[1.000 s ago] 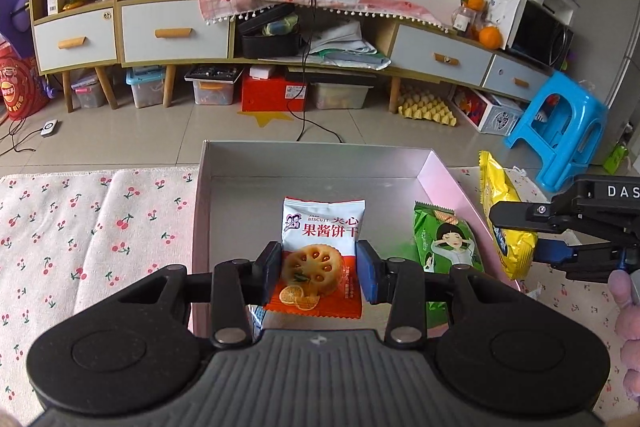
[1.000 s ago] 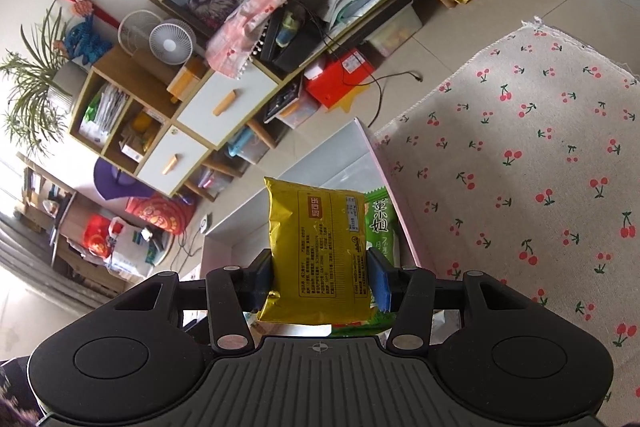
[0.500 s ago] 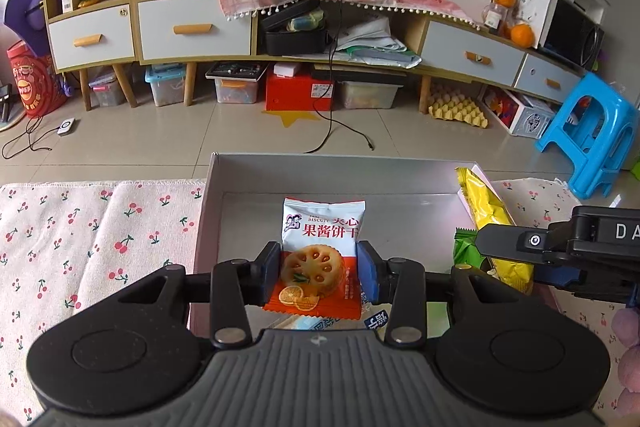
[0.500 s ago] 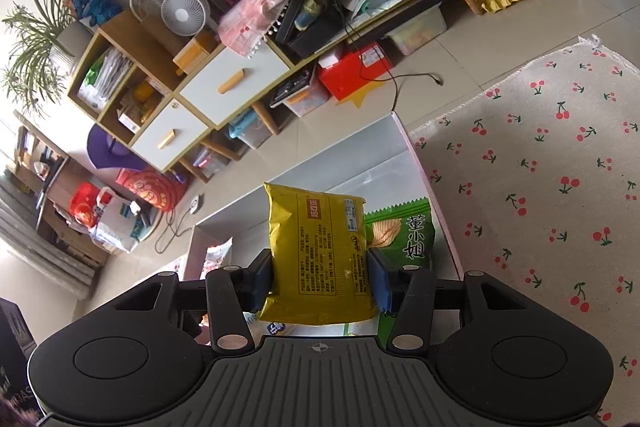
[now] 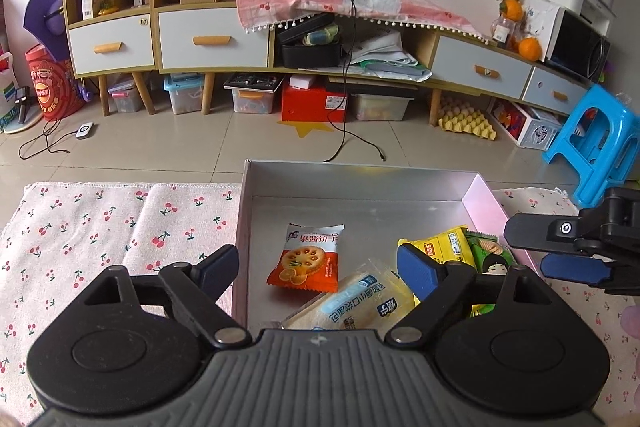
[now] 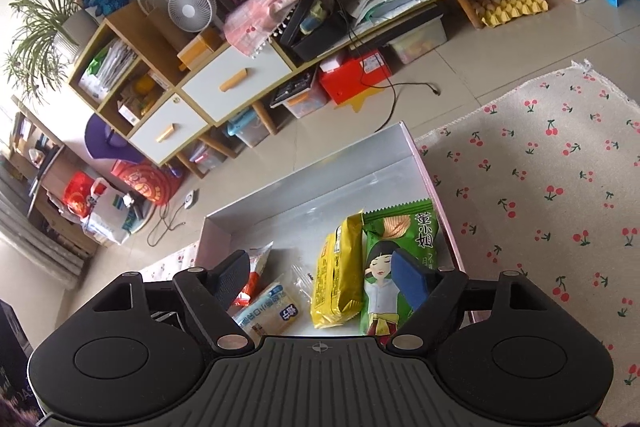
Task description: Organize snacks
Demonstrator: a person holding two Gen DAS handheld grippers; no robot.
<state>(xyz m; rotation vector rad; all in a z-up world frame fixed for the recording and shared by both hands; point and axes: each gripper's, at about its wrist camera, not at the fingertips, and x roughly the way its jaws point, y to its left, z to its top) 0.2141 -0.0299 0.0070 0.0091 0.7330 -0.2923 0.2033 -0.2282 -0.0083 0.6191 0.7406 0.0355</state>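
A silver-lined box (image 5: 360, 183) with pink outer walls sits on the cherry-print cloth (image 5: 100, 227). Inside lie an orange-and-white biscuit packet (image 5: 306, 259), a pale yellow-and-blue packet (image 5: 360, 303), a yellow packet (image 5: 444, 247) and a green chip packet (image 5: 492, 255). My left gripper (image 5: 318, 263) is open and empty above the box's near edge. My right gripper (image 6: 320, 275) is open and empty above the box (image 6: 312, 187), over the yellow packet (image 6: 340, 267) and green packet (image 6: 400, 247). The right gripper also shows at the right of the left wrist view (image 5: 568, 247).
Beyond the box is tiled floor with a black cable (image 5: 352, 143). A long cabinet (image 5: 216, 39) with drawers, storage bins and a red box (image 5: 314, 103) stands at the back. A blue plastic stool (image 5: 596, 143) stands at the right.
Both grippers have opened. The biscuit packet dropped from the left gripper into the box; the yellow packet dropped from the right gripper beside the green packet. Both grippers pulled back.
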